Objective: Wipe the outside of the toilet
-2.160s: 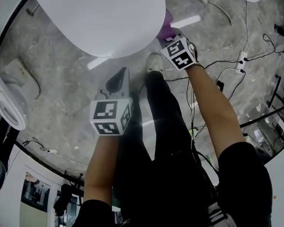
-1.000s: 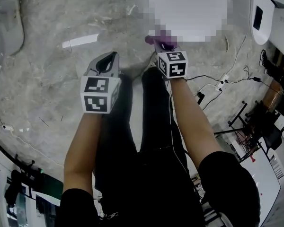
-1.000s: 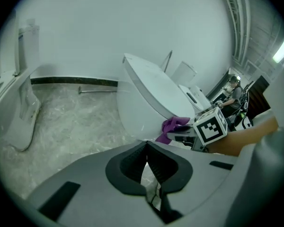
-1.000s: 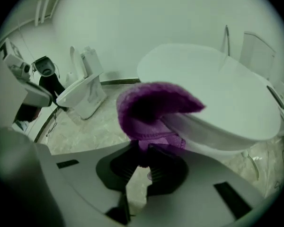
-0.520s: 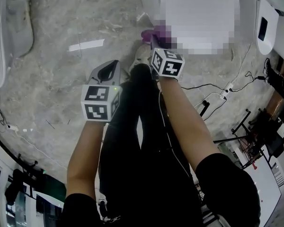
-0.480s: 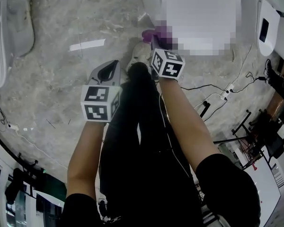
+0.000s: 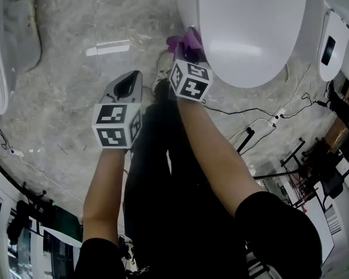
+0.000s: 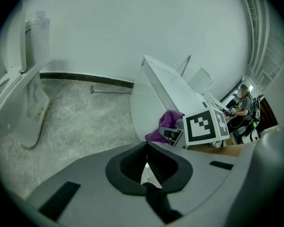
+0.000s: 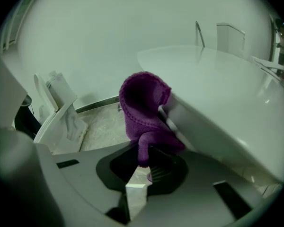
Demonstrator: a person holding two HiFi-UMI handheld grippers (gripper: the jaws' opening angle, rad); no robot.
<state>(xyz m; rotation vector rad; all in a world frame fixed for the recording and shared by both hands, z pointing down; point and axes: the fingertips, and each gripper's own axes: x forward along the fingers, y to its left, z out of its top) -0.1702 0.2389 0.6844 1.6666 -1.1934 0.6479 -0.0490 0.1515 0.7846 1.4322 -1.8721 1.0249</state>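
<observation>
Test lab w/ several toilets (image 7: 250, 34), loose floor cables (image 7: 238, 113).

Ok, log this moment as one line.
step: wiping toilet | right claw: shut on purple cloth, cloth against toilet side | left claw: shut, empty, clear of toilet

Grey mottled floor (image 7: 64, 74) meets a plain white wall (image 8: 132, 27) along a dark skirting (image 8: 85, 78); cables (image 7: 273, 118) trail at right.
</observation>
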